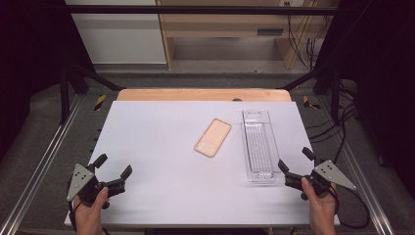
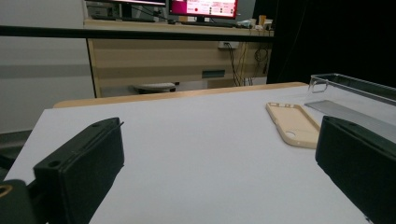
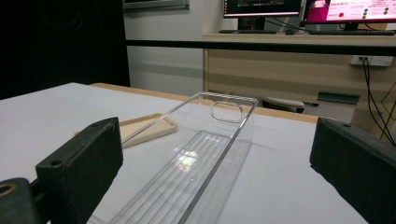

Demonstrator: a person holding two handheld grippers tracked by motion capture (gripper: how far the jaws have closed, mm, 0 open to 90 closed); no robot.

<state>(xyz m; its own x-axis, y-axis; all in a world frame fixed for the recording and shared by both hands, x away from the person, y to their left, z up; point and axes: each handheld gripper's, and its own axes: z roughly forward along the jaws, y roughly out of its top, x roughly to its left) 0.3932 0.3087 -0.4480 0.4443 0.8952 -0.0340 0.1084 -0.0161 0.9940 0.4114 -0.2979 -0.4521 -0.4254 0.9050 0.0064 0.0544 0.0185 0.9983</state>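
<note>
A tan phone case [image 1: 213,137] lies hollow side up near the middle of the white table top [image 1: 161,147]; it also lies ahead to the right in the left gripper view [image 2: 294,123] and at the left in the right gripper view [image 3: 144,128]. A long clear plastic tray [image 1: 259,145] stands to its right, running front to back, empty [image 3: 201,168]. My left gripper [image 1: 113,166] is held open at the table's near left corner, nothing between its jaws. My right gripper [image 1: 295,160] is open just beyond the tray's near right end, holding nothing.
A wooden strip [image 1: 203,94] edges the table's far side. Metal rails [image 1: 44,161] run along both sides, and cables [image 1: 337,127] lie on the floor at the right. A wooden desk with monitors [image 3: 299,9] stands beyond the table.
</note>
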